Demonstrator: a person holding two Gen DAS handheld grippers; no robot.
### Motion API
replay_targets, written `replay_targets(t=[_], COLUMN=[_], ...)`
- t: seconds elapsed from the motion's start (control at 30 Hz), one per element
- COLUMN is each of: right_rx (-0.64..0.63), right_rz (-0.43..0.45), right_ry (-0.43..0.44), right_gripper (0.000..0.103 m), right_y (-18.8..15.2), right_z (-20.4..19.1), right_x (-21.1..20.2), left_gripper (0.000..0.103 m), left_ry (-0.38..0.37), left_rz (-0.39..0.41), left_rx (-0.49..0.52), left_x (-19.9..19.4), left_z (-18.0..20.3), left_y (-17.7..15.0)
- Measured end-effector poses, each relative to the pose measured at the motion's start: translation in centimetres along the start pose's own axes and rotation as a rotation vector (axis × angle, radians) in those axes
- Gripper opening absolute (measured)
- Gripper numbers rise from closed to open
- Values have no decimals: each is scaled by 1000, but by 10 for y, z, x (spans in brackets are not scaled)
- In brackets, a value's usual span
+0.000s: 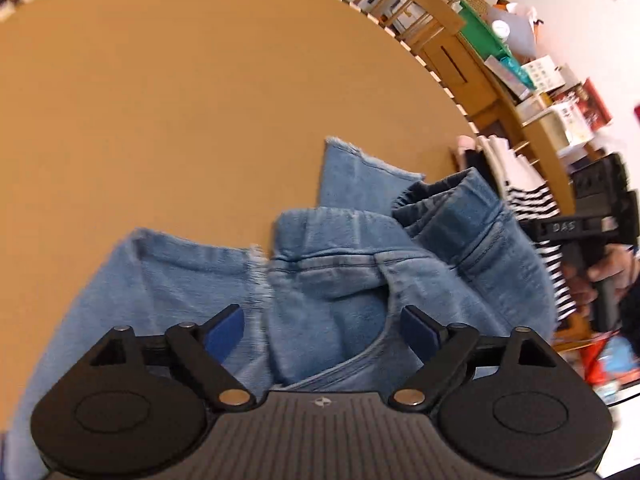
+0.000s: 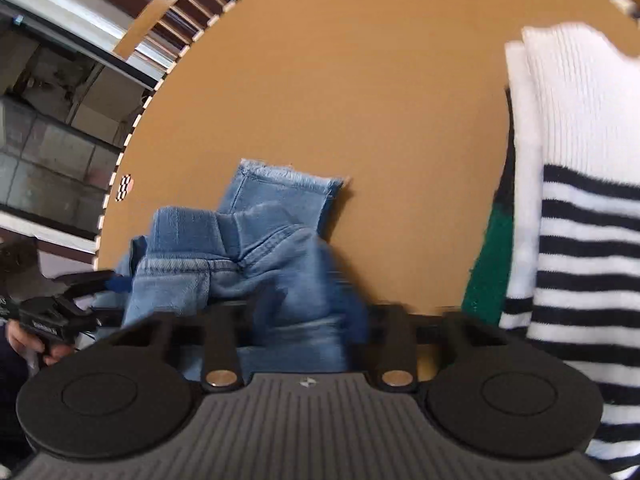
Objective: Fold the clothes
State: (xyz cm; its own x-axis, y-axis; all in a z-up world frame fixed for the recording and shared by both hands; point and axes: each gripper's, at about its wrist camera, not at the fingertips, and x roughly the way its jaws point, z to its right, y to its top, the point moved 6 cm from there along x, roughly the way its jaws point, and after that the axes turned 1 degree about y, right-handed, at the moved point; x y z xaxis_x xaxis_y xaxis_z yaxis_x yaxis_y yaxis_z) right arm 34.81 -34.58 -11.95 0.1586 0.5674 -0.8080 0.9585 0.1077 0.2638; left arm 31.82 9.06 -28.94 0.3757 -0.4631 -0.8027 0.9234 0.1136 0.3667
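With the left gripper (image 1: 322,328) spread-jawed over the rumpled jeans (image 1: 340,264) on the worktop (image 1: 180,100) and the right gripper's (image 2: 308,316) jaws blurred beyond telling, each should pinch a single denim edge and draw it flat.

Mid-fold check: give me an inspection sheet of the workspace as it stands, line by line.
Surface: tan round table, bare apart from the clothes.
Job's things: blue jeans bunched in a heap, one frayed leg end lying flat toward the table's middle; striped sweater, white and navy, lies to the right of the jeans.
Clutter: a green cloth shows beside the sweater.
Grippers: left claw open over the jeans, pads apart; right claw blurred, with denim between its arms, so its state is unclear.
Cables: nothing seen.
Surroundings: wooden chair and shelves of boxes behind the table.
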Motion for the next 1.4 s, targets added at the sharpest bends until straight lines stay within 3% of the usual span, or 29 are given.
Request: replay_targets(t=[0.1, 0.13, 0.23, 0.3, 0.33, 0.37, 0.43, 0.57, 0.67, 0.77, 0.97, 1.03, 1.13, 1.27, 1.4], right_rx=[-34, -17, 15, 32, 37, 34, 8, -23, -25, -73, -199, -251, -328, -369, -310], right_rz=[2, 7, 17, 20, 24, 29, 52, 132, 206, 309, 512, 578, 677, 791, 824], right_ry=[-29, -30, -23, -27, -30, -39, -61, -85, -83, -102, -147, -163, -188, -239, -291], right_gripper=[19, 19, 19, 19, 19, 18, 16, 14, 14, 12, 11, 11, 11, 11, 11], right_y=[-10, -10, -7, -8, -7, -5, -6, -14, -17, -21, -24, -22, -19, 31, 128], right_z=[-10, -10, -3, 0, 1, 4, -3, -12, -22, -58, -141, -172, -219, -236, -204], right_x=[-6, -6, -11, -6, -2, 6, 3, -11, -37, -77, -165, -196, -244, -296, -298], left_gripper=[81, 75, 70, 52, 19, 8, 6, 4, 4, 3, 3, 3, 3, 3, 4], left_ry=[-34, -75, -126, -138, -112, -81, -112, -161, -200, -218, -286, -300, -270, -162, 114], left_rz=[24, 14, 24, -1, -9, -16, 19, 140, 242, 340, 548, 612, 706, 785, 782], left_rx=[-25, -40, -42, -97, -128, -159, -208, -203, -229, -211, -94, -11, 132, 216, 236], left_x=[-3, 12, 28, 30, 44, 60, 47, 5, -34, -78, -193, -242, -305, -348, -324], left_z=[-7, -4, -3, -9, -12, -14, -18, -5, 2, 10, 30, 45, 71, 103, 126], left_y=[-6, -4, 5, 8, 12, 17, 13, 12, 16, 22, 59, 76, 115, 199, 306])
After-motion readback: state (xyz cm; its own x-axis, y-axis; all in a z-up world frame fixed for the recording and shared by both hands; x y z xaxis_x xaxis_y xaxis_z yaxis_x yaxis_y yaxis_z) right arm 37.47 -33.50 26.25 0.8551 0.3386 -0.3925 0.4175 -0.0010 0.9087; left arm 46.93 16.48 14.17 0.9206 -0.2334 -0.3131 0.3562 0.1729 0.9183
